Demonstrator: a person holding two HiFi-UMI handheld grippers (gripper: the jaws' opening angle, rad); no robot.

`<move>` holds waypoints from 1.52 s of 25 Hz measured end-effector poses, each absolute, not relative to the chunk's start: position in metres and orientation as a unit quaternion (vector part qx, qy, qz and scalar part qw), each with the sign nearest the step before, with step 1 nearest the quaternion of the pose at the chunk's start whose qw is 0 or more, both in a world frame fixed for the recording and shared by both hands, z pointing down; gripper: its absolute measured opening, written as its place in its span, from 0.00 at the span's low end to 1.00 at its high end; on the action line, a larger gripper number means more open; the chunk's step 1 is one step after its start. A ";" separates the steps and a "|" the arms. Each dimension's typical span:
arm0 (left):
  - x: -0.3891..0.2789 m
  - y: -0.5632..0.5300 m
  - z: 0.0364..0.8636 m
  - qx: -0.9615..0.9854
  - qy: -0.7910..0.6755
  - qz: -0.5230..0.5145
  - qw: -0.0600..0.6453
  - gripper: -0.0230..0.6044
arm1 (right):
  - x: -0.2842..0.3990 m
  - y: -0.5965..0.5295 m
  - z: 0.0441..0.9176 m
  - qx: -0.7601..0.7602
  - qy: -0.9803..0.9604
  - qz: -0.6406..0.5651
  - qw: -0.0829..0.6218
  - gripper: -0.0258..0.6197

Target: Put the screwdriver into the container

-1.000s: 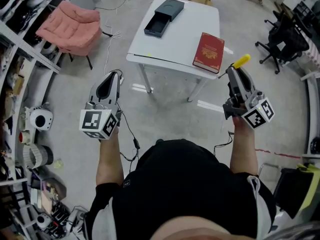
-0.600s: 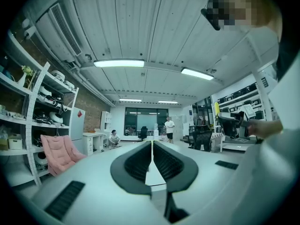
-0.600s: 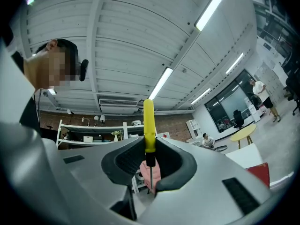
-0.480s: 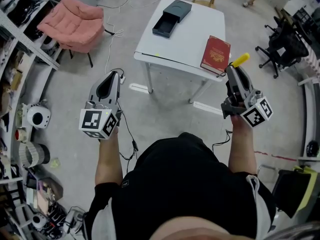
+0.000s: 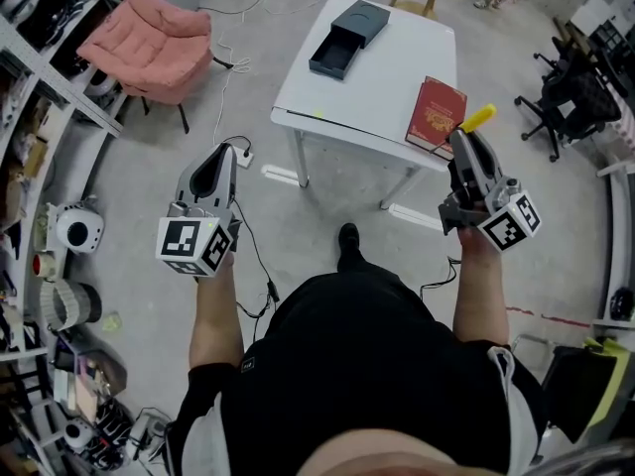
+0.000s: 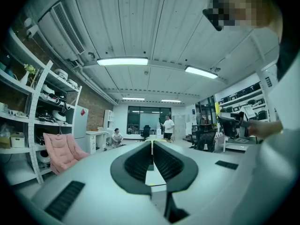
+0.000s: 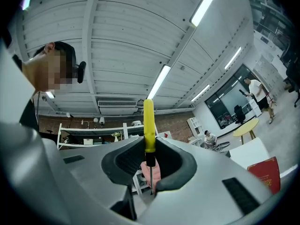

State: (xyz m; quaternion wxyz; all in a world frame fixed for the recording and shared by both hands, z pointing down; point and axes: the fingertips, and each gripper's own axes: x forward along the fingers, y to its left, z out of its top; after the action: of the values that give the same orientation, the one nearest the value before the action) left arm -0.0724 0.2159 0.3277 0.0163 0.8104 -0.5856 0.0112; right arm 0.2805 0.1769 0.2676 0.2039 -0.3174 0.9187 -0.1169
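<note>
Our right tongs (image 7: pixel 149 159) clamp the yellow-handled screwdriver (image 7: pixel 148 125), left tongs (image 6: pixel 152 161) closed empty; the dark open container (image 5: pixel 342 43) waits well ahead.

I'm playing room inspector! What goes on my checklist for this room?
Surface: white table, mostly bare, ahead of the person.
Job's things: yellow-handled screwdriver, held in the right gripper; dark container, drawer pulled out, on the table's far side.
Clutter: red book at the table's near right corner.
Grippers: left gripper, jaws together with nothing between; right gripper, jaws shut on the screwdriver.
Cables: one cable trails from the left gripper to the floor; floor cables lie beside the pink chair.
Surroundings: pink chair, shelves, office chairs.
</note>
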 end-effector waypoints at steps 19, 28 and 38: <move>-0.049 0.082 0.344 0.807 -0.588 0.041 0.039 0.08 | 0.287 0.029 0.295 -0.300 0.922 -0.152 0.193 0.17; -0.029 0.016 0.339 0.806 -0.589 0.046 0.035 0.08 | 0.300 -0.040 0.301 -0.290 0.922 -0.161 0.198 0.17; 0.013 -0.031 0.328 0.807 -0.588 0.047 0.022 0.08 | 0.339 -0.088 0.300 -0.280 0.922 -0.161 0.211 0.17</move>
State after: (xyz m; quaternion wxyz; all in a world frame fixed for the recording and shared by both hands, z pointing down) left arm 0.0129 -0.0308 0.3283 0.0218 0.8069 -0.5884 0.0466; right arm 0.3386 -0.0883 0.3004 0.2115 -0.2805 0.9223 -0.1613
